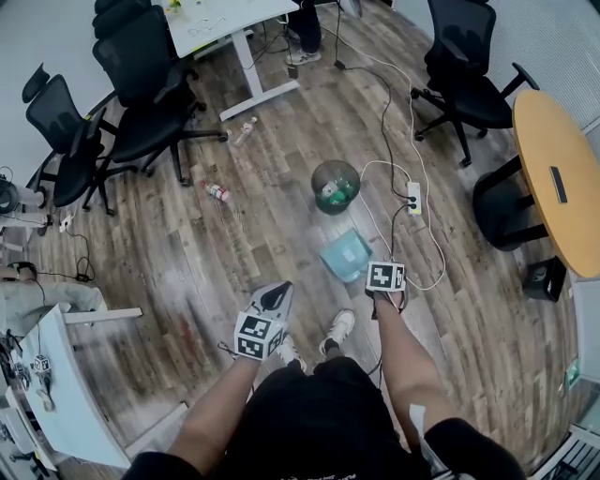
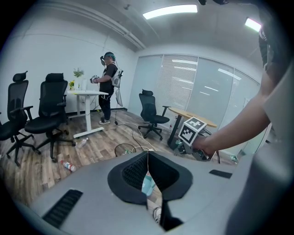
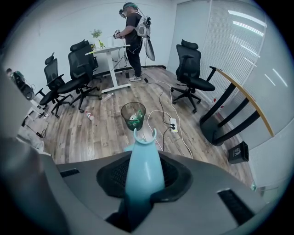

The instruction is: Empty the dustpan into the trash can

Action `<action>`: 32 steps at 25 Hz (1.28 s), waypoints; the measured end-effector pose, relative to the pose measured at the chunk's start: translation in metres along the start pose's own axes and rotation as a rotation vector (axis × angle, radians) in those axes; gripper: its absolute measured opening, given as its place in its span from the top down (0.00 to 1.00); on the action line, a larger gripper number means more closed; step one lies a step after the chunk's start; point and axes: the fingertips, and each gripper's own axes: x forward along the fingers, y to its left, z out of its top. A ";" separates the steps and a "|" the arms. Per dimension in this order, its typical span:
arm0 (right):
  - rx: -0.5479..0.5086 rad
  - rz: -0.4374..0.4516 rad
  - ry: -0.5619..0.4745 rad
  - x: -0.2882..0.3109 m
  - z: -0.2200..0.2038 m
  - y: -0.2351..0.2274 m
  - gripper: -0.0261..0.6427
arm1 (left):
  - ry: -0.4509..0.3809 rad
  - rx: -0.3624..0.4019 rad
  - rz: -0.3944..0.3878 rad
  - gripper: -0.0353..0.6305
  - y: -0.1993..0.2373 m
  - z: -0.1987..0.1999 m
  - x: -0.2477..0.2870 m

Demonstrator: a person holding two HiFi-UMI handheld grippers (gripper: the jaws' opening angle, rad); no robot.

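Grips the tapered handle [image 3: 139, 156] of a pale blue plastic dustpan [image 1: 344, 254] in the right tool [image 3: 143, 181], with both jaws pressed against the handle's sides. Points that tool steeply down, with its black-and-white marker cube [image 1: 385, 277] at the end of a bare forearm in the head view. Holds the dustpan low above the wood-plank floor [image 1: 234, 253], pan end toward a round dark wire-mesh trash can [image 1: 335, 186], near it but apart from its rim. Gives no clear sign of the pan touching the floor or hanging just over it. Shows crumpled white and green rubbish inside the trash can.

Carries the left tool [image 2: 148, 161] clenched on nothing, jaw tips together, out in front of the person's white shoes [image 1: 339, 326] and to the left of the dustpan.

Places a white power strip [image 1: 413, 197] with looping white cable just right of the trash can. Finds two plastic bottles [image 1: 217, 191] lying on the floor to the can's left, well apart from it. Rings the open floor with black office chairs [image 1: 141, 84], a white-topped bench [image 1: 220, 19] at the far end and a round wooden-topped bench [image 1: 562, 169] on black legs at the right. Includes, in both tool views, a second person [image 3: 134, 32] standing at the white-topped bench and wearing head-mounted gear.
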 end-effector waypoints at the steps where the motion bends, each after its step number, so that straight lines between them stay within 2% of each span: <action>1: -0.002 -0.001 0.001 0.001 0.002 0.000 0.80 | 0.002 -0.001 -0.001 0.91 0.000 -0.001 0.000; 2: -0.002 0.005 0.005 0.001 0.004 0.000 0.77 | 0.004 -0.001 -0.003 0.91 0.000 -0.002 0.001; 4: 0.005 0.031 0.016 0.003 0.005 0.002 0.60 | 0.007 -0.001 -0.009 0.91 0.000 -0.003 0.002; 8: 0.018 0.065 0.003 -0.001 0.008 0.000 0.53 | 0.009 0.000 -0.022 0.91 -0.005 0.000 0.006; 12: 0.007 0.097 -0.085 -0.010 0.015 0.003 0.47 | 0.004 0.008 -0.037 0.91 -0.007 0.006 0.011; 18: -0.048 0.108 -0.258 -0.052 0.033 0.009 0.46 | -0.015 0.017 -0.052 0.91 -0.009 0.015 0.014; 24: -0.085 0.115 -0.441 -0.122 0.061 0.016 0.46 | -0.064 0.014 -0.060 0.91 -0.007 0.035 0.008; 28: -0.097 0.124 -0.544 -0.176 0.073 0.021 0.46 | -0.144 0.067 -0.065 0.91 -0.010 0.070 -0.005; 32: -0.146 0.141 -0.670 -0.234 0.088 0.037 0.46 | -0.226 0.163 -0.081 0.91 -0.019 0.108 -0.018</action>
